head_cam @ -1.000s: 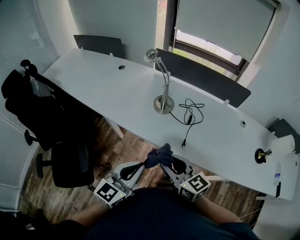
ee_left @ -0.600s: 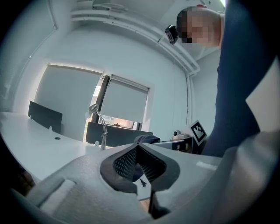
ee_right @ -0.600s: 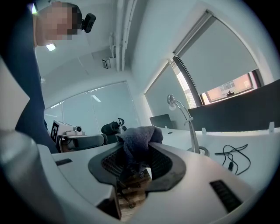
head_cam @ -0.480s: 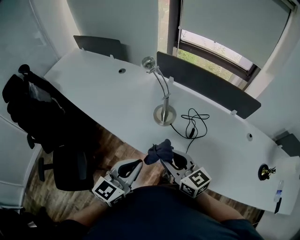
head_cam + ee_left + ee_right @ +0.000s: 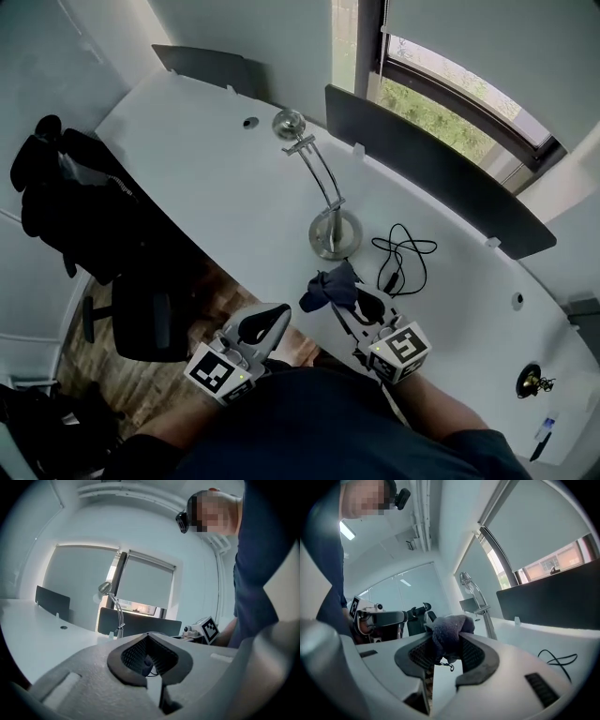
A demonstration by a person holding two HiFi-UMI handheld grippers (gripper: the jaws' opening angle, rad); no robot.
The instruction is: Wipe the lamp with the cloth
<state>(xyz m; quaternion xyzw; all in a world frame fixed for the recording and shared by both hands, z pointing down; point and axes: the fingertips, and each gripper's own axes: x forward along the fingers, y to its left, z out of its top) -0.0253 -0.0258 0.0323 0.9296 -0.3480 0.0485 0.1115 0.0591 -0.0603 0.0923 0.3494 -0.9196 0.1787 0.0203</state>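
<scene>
Right gripper view: right gripper pinches the bunched cloth near the lamp, ready to wipe; left gripper, jaws together, empty, idles farther off.

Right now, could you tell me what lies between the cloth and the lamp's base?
Only bare desk separates the cloth from the lamp base in the head view; the black cable lies aside.

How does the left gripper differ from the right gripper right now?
The right gripper is shut on the dark cloth; the left gripper is shut with nothing in it. The right gripper reaches over the desk, close to the lamp base; the left gripper sits farther back, by the desk edge. Both are grey and point towards the desk.
</scene>
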